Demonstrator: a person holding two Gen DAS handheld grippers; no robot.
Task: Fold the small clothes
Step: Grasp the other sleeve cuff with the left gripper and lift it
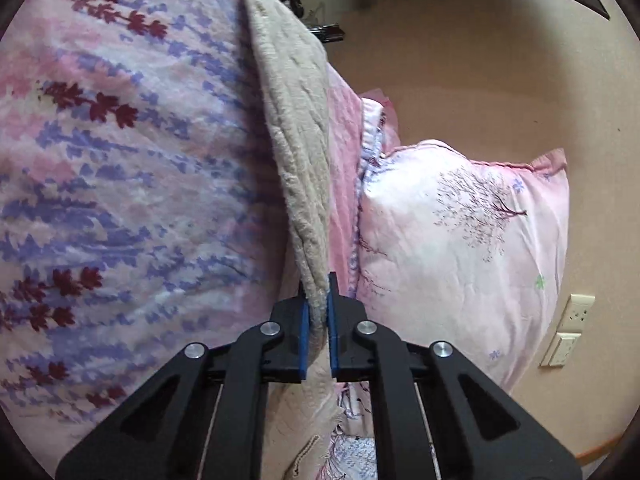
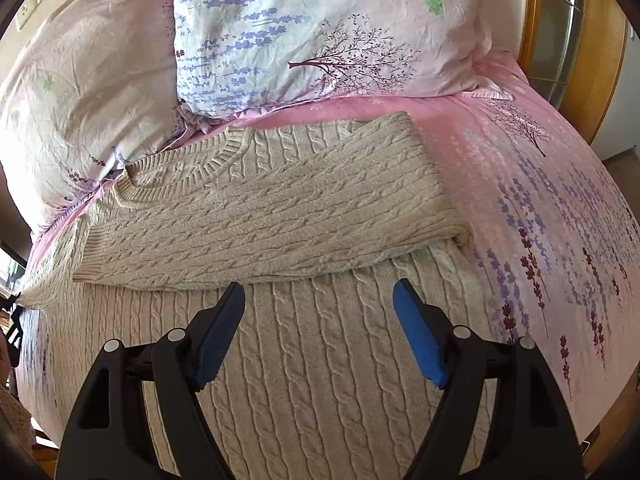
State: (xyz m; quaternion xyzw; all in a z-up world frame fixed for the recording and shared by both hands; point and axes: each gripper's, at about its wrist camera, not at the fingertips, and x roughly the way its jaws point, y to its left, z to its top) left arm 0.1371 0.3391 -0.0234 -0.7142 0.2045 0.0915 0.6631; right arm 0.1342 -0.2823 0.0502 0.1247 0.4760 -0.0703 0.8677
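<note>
A cream cable-knit sweater (image 2: 280,208) lies on the pink floral bed (image 2: 540,200), its right sleeve folded across the chest. My right gripper (image 2: 320,300) is open and empty, hovering just above the sweater's lower body. In the left wrist view my left gripper (image 1: 318,292) is shut on a bunched edge of the sweater (image 1: 296,128), which stretches away from the blue pads (image 1: 304,328) up across the bedspread.
Two floral pillows (image 2: 320,32) lie at the head of the bed, one also in the left wrist view (image 1: 460,240). A beige wall (image 1: 460,60) with sockets (image 1: 576,312) stands behind. A wooden frame (image 2: 592,60) stands at the right of the bed.
</note>
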